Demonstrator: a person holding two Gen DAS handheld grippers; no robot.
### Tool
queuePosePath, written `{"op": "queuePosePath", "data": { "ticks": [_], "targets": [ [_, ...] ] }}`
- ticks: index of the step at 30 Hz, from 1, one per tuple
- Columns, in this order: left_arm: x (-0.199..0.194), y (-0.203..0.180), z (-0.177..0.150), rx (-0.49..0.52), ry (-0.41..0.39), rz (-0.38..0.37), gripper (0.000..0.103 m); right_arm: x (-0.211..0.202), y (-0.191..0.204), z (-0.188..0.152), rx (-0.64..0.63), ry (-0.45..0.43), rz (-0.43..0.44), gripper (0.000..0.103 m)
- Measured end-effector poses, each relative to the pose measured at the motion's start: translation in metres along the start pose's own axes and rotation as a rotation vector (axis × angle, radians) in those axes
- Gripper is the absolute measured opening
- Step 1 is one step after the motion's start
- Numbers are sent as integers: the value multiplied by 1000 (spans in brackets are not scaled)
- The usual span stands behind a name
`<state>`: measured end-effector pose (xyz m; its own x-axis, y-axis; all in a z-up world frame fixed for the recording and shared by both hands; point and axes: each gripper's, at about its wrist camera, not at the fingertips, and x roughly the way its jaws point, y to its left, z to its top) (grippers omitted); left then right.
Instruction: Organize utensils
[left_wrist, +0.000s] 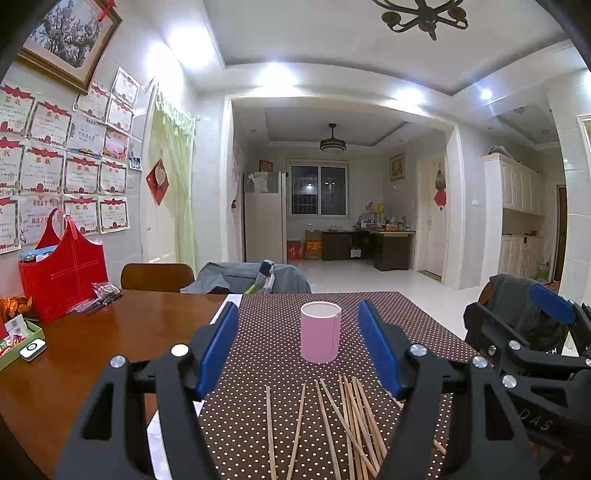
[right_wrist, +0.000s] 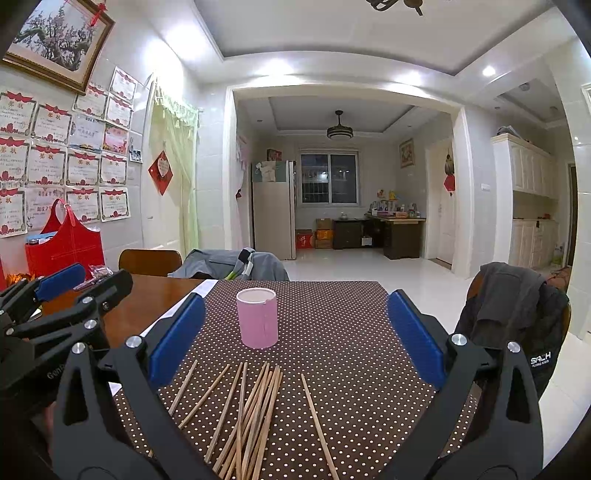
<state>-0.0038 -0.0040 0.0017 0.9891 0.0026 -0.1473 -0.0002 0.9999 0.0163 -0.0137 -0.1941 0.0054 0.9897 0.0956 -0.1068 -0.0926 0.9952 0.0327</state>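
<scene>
While the chopsticks (right_wrist: 255, 410) lie scattered at the bottom centre on the dotted cloth (right_wrist: 343, 332), the pink cup (right_wrist: 257, 317) stands upright just beyond, likely to receive them; the left gripper (left_wrist: 299, 347) and the right gripper (right_wrist: 295, 336) hover spread and empty.

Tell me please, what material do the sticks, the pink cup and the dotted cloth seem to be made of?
The chopsticks look like bare wood or bamboo: pale tan, matte, thin and straight. The pink cup has a smooth, dull surface with a vertical seam, so probably plastic or wrapped card; ceramic is possible. The dotted cloth lies flat with a printed pattern, likely woven fabric, though coated vinyl cannot be excluded.
</scene>
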Motion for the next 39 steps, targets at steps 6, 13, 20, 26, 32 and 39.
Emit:
{"op": "queuePosePath", "data": {
  "ticks": [6, 13, 20, 26, 32, 39],
  "targets": [
    [-12, -2, 2, 4, -24, 3, 67, -9, -1, 0, 1, -7, -3, 97],
    [-32, -6, 5, 13, -42, 4, 66, -25, 0, 5, 5, -20, -6, 97],
    [-49, -4, 8, 7, -55, -1, 66, -41, 2, 12, 13, -32, -5, 97],
    [-55, -2, 7, 3, -59, -3, 66, -47, 4, 14, 12, -28, 1, 97],
    [-52, 2, 5, 0, -49, -1, 66, -43, 6, 11, 11, -19, 7, 97],
    [-37, 3, 6, 3, -25, 4, 66, -24, 5, 7, 18, 8, 20, 97]
  ]
}}
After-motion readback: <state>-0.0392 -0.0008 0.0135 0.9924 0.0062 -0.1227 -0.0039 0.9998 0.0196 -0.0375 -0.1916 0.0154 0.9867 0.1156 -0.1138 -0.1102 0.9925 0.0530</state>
